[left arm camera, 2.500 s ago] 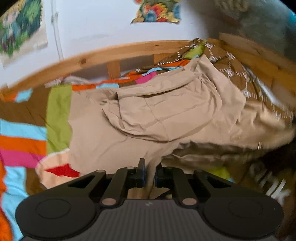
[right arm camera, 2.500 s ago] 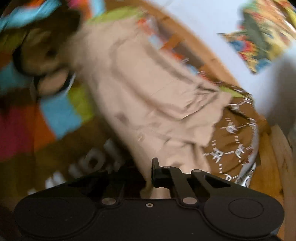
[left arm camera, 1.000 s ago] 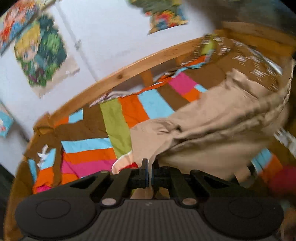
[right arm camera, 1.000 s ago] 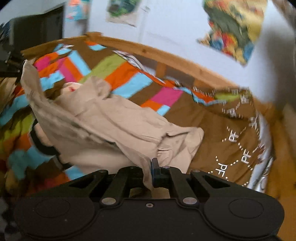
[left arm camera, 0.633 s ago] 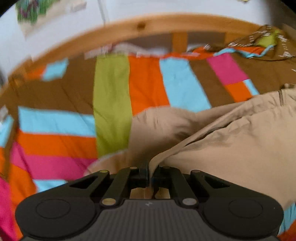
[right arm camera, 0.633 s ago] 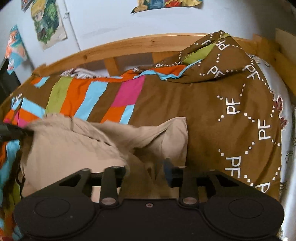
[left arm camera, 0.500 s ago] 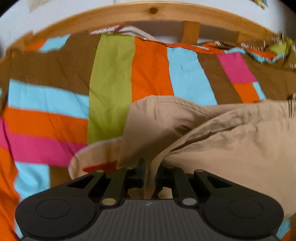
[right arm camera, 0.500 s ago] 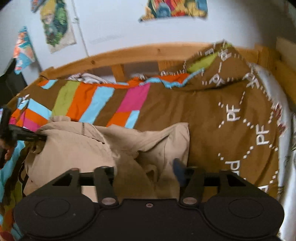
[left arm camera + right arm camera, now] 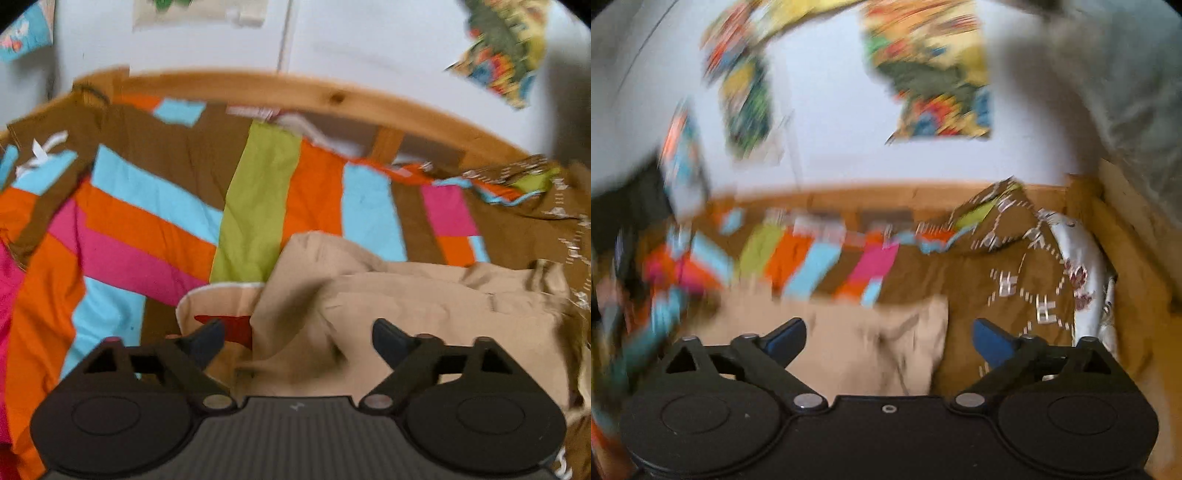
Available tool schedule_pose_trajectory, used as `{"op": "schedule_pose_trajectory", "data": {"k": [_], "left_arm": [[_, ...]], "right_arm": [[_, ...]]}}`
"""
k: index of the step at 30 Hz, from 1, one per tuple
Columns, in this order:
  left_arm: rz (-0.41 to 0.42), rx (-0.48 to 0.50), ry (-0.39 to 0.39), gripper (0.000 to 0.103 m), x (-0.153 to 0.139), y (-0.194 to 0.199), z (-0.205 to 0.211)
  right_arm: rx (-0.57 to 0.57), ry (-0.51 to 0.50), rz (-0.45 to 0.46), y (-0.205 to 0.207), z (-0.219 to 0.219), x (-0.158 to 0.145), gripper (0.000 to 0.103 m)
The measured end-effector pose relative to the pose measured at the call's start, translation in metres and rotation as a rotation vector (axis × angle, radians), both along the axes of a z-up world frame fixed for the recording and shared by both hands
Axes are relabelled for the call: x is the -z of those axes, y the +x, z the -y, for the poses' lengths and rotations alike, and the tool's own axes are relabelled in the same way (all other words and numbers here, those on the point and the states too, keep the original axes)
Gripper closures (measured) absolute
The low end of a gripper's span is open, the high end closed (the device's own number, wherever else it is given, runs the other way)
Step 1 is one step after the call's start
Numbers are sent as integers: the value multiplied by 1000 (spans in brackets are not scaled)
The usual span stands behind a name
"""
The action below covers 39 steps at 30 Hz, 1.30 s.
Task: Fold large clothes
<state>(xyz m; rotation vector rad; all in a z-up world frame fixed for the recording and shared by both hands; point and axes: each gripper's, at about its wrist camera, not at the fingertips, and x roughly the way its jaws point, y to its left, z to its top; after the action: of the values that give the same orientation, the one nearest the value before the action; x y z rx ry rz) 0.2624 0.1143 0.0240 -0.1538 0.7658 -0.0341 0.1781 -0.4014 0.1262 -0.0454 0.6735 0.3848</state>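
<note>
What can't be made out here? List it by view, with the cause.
- Left wrist view: the near edge of the beige garment is hidden behind the left claw body; its right side is cut off by the frame edge.
- Left wrist view: the red-marked patch is partly under the garment.
- Right wrist view: motion blur smears the wall posters and striped bedspread; the garment's folds are unreadable.

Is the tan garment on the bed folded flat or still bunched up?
Bunched up. The tan garment lies in loose overlapping folds and creases on the striped bedspread, and both grippers are open.
</note>
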Motion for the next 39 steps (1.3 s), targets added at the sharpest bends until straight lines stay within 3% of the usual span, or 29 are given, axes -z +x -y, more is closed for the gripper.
{"op": "schedule_pose_trajectory", "data": {"k": [6, 9, 12, 13, 14, 15, 17, 18, 23, 25, 27, 29, 31, 34, 36, 39], "left_arm": [[36, 57, 19, 4, 13, -53, -8], [-20, 36, 48, 8, 37, -61, -4], [-89, -13, 6, 30, 61, -60, -5], [-103, -33, -18, 43, 66, -59, -7], [-116, -54, -48, 58, 72, -58, -10], [-119, -69, -82, 65, 74, -58, -13], [-98, -107, -106, 84, 74, -63, -16], [-93, -105, -113, 86, 72, -65, -17], [-52, -130, -99, 93, 62, -80, -14], [-62, -149, -83, 94, 68, -79, -11], [-98, -172, -106, 94, 78, -77, -14], [-106, -177, -122, 94, 84, -74, -16], [-86, -176, -139, 93, 83, -76, -18], [-92, -183, -191, 85, 81, -80, -25], [-80, -184, -223, 78, 81, -86, -31], [-75, -170, -229, 78, 81, -92, -33]], "right_arm": [[-282, -576, -37, -52, -81, 83, 4], [-352, -714, -27, -56, -107, 115, 14], [-371, -729, -53, -49, -119, 136, 29], [-373, -727, -60, -48, -119, 142, 36], [-363, -725, -60, -47, -119, 145, 59], [-333, -721, -48, -46, -116, 147, 81], [-256, -613, -36, -42, -102, 137, 90], [-188, -534, -30, -35, -91, 129, 96], [244, -152, 34, 3, -15, 87, 97], [380, -29, -15, 21, 19, 90, 97], [439, 55, -105, 38, 44, 106, 97], [413, 26, -125, 44, 46, 124, 96], [409, -11, -131, 43, 46, 132, 89], [450, 100, -181, 35, 59, 123, 66], [419, 159, -237, 24, 65, 113, 39], [268, 115, -307, 6, 54, 112, 37]]}}
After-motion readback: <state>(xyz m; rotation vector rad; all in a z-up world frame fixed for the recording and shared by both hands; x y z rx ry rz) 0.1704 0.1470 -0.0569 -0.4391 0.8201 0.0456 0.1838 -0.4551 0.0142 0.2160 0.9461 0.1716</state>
